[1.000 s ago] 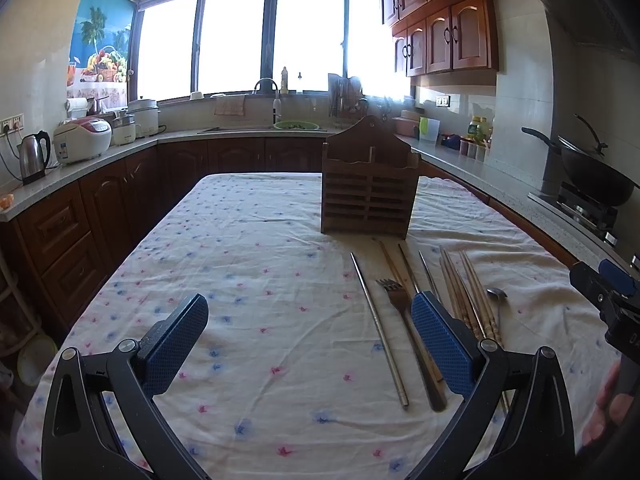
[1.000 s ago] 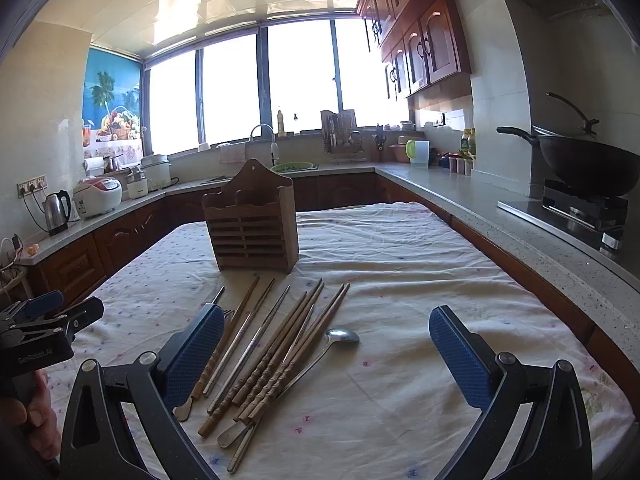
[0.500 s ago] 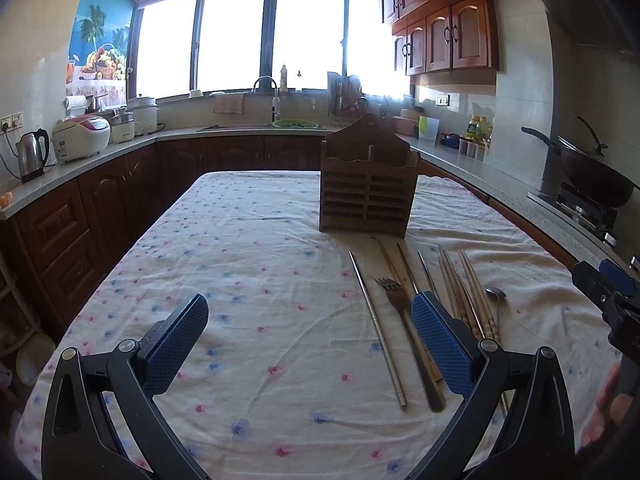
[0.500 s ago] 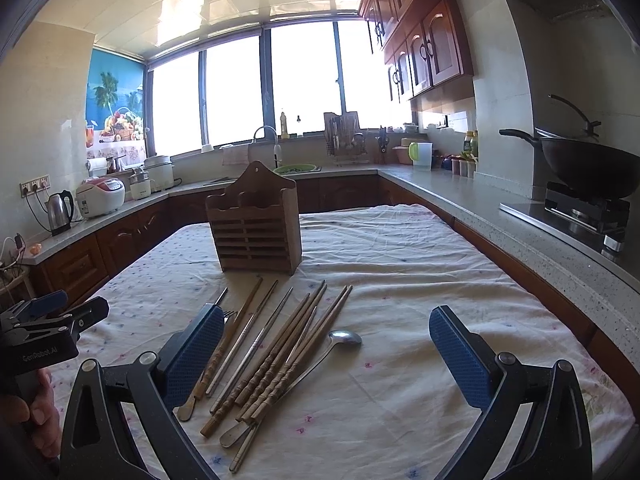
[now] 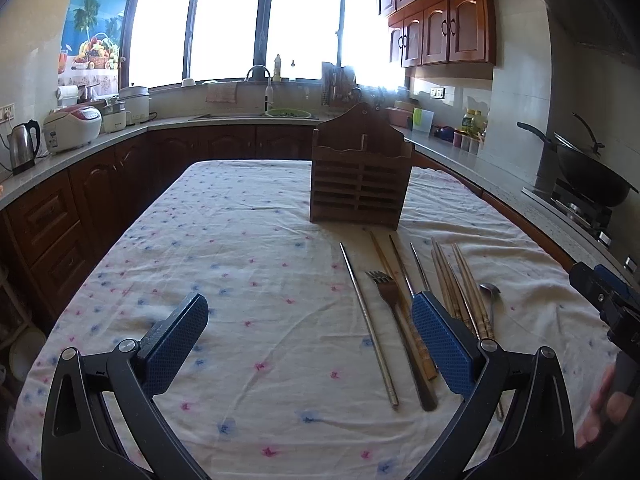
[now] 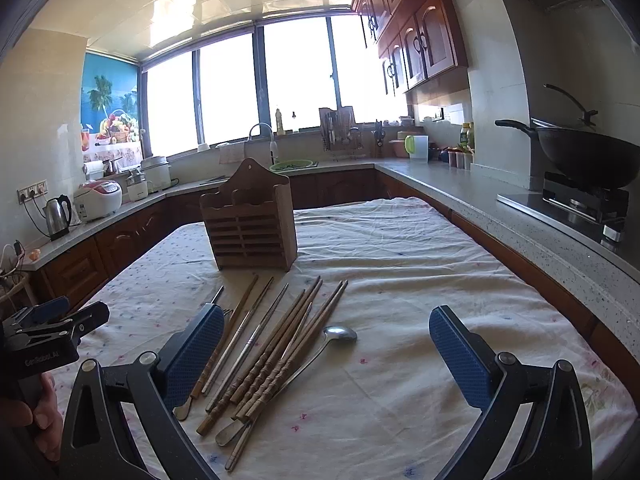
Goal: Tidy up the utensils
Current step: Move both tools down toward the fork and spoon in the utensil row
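A slatted wooden utensil holder [image 5: 360,184] stands upright in the middle of the table [image 5: 240,264]; it also shows in the right wrist view [image 6: 252,228]. In front of it lie a metal chopstick [image 5: 366,316], a fork [image 5: 390,296], several wooden chopsticks [image 6: 280,352] and a metal spoon [image 6: 340,334]. My left gripper [image 5: 308,340] is open and empty, above the cloth left of the utensils. My right gripper [image 6: 326,354] is open and empty, hovering over the near ends of the chopsticks and spoon.
The table wears a white cloth with small flowers. Kitchen counters [image 5: 100,136] run along the left, back and right. A wok [image 6: 584,156] sits on a stove at the right. A kettle [image 5: 22,146] and rice cooker [image 5: 72,128] stand at the left.
Both grippers have shifted only slightly; the holder looks marginally nearer in the right wrist view. Nothing was taken hold of or let go.
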A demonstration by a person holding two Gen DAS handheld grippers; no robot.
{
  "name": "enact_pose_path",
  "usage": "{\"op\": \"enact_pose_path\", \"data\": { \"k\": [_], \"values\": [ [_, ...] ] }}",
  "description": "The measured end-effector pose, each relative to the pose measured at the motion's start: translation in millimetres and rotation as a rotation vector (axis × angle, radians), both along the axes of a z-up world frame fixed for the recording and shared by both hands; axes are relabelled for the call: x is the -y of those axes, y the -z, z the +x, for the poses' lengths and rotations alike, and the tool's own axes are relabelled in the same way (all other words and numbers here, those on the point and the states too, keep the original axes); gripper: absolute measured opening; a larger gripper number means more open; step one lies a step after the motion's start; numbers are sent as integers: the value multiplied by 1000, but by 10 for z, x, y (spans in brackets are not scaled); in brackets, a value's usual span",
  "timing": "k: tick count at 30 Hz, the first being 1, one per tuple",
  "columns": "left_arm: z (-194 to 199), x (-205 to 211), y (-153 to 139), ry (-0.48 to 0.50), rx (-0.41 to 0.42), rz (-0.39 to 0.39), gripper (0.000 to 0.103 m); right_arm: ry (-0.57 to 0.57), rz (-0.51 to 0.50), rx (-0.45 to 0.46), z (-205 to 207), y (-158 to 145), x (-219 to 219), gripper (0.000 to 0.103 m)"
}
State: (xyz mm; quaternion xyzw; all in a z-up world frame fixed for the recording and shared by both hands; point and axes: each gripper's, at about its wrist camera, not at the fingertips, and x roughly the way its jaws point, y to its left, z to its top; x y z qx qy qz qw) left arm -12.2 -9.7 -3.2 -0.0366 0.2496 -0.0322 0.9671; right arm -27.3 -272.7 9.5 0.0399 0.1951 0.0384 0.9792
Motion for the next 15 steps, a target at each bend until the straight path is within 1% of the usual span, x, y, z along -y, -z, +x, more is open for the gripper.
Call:
{"op": "enact_pose_path", "data": {
  "k": [5,7,9,10,11,12,13,14,15],
  "values": [
    [191,36,29,69,-73,-43,103,-25,72,-40,103,49,130,103],
    [285,67,53,96,-106,-60,103,-35,113,-74,161,81,188,101],
    [391,106,77,127,-144,-80,97,-49,155,-116,232,108,249,95],
    [444,127,92,145,-165,-93,95,-55,183,-145,261,125,269,89],
    [495,148,104,163,-185,-107,91,-64,201,-164,298,143,285,83],
    [548,171,111,181,-204,-120,87,-79,228,-185,339,168,312,80],
    [597,195,118,198,-221,-130,85,-93,255,-217,392,201,341,74],
    [644,219,122,214,-236,-140,81,-103,288,-248,443,242,370,67],
    [695,245,128,229,-250,-147,78,-112,319,-277,494,291,395,63]
  ]
}}
